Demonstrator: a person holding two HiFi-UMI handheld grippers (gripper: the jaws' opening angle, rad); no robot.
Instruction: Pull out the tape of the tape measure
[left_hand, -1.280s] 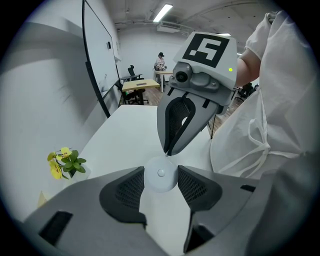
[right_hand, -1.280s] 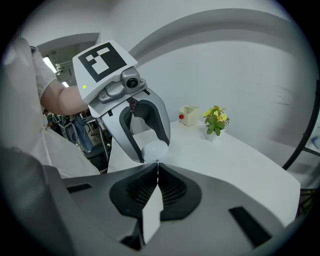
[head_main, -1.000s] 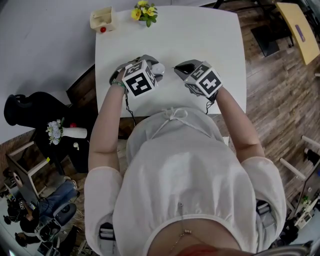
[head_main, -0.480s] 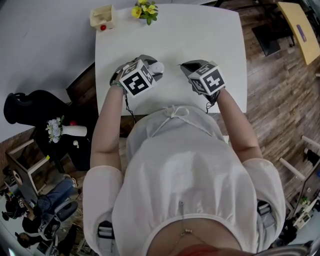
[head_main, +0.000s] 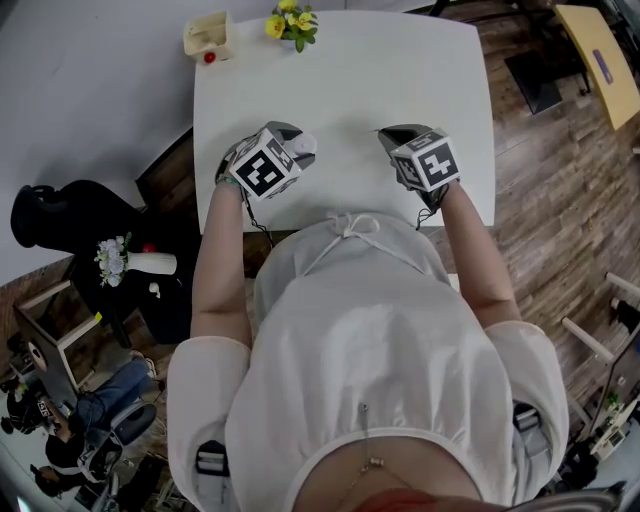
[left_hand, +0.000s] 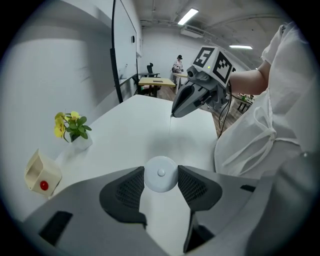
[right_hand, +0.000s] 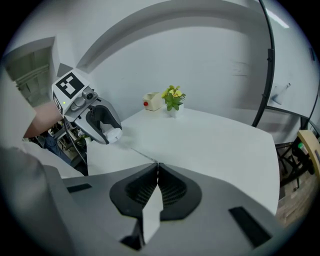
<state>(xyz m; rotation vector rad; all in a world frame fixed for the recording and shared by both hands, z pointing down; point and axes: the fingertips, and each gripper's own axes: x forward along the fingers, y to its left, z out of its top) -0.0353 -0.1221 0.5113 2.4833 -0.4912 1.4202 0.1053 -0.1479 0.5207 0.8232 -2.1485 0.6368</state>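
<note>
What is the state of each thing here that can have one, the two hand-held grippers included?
Left hand-held gripper: closed on the tape measure.
Tape measure: gripped between the pads, tape partly out.
Tape: drawn out, spanning between both grippers.
Right hand-held gripper: shut on the tape's end.
Flower pot: upright, at the table's far edge.

So on the table, the box sits at the far left corner with the flowers just to its right. Nearer the front edge, the left tongs have the tape measure between them, and the tape runs across to the right tongs, well apart on the right.
</note>
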